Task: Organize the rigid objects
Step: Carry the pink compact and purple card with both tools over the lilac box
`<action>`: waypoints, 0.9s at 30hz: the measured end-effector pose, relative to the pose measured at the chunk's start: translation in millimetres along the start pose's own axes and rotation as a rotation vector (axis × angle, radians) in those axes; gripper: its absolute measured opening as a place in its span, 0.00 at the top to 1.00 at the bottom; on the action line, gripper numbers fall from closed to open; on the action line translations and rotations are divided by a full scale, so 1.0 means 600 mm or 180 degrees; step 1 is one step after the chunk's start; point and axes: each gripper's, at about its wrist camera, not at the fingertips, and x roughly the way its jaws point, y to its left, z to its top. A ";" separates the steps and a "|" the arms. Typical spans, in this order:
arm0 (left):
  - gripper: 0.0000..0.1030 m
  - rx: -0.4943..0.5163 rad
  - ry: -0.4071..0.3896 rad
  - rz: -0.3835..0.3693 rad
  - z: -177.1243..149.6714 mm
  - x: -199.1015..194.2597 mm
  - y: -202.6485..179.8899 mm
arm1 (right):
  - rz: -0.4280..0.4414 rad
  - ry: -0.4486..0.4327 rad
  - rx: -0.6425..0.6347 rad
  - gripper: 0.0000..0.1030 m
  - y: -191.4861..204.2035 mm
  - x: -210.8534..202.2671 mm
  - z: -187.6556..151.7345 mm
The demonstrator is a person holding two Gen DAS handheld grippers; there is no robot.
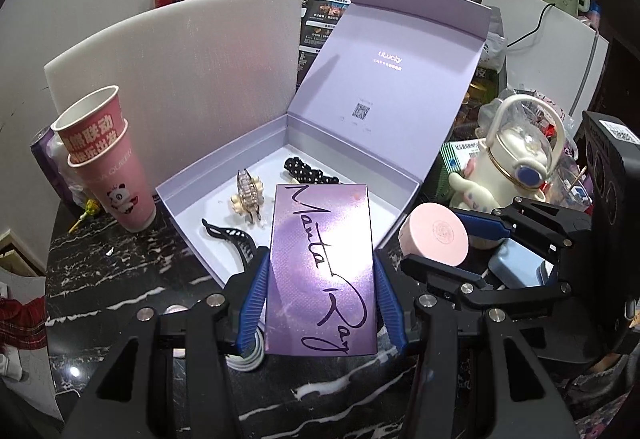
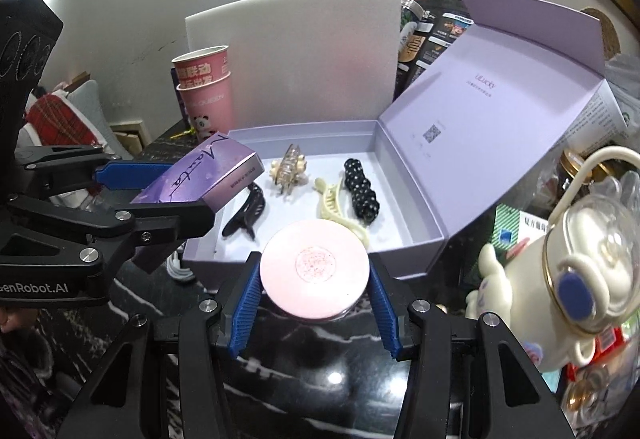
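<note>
The left gripper point(image 1: 322, 271) squeezes a purple card box point(image 1: 323, 267). The right gripper point(image 2: 314, 289) squeezes a pink round tin point(image 2: 314, 275). Both are held near the open lilac box point(image 2: 416, 239), I think to go in with the hair clips point(image 2: 288, 169).

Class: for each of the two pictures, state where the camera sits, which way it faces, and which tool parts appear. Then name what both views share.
Left wrist: on the left tool, facing down-forward at the open lilac box; its fingers clamp the purple box; the right tool shows at right.
Right wrist: on the right tool, gripping the pink round case; the left tool shows at left.
Shared: lilac box, hair clips, pink cups.
</note>
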 end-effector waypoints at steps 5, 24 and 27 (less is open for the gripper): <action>0.51 0.0015 -0.0063 0.0042 0.019 0.005 0.010 | -0.0052 0.0037 -0.0005 0.51 -0.009 0.014 0.022; 0.51 0.0018 -0.0172 0.0209 0.080 0.027 0.059 | -0.0084 -0.0126 -0.0016 0.51 -0.025 0.059 0.106; 0.51 0.0041 -0.0173 0.0222 0.088 0.033 0.062 | -0.0113 -0.0151 -0.0007 0.51 -0.028 0.069 0.120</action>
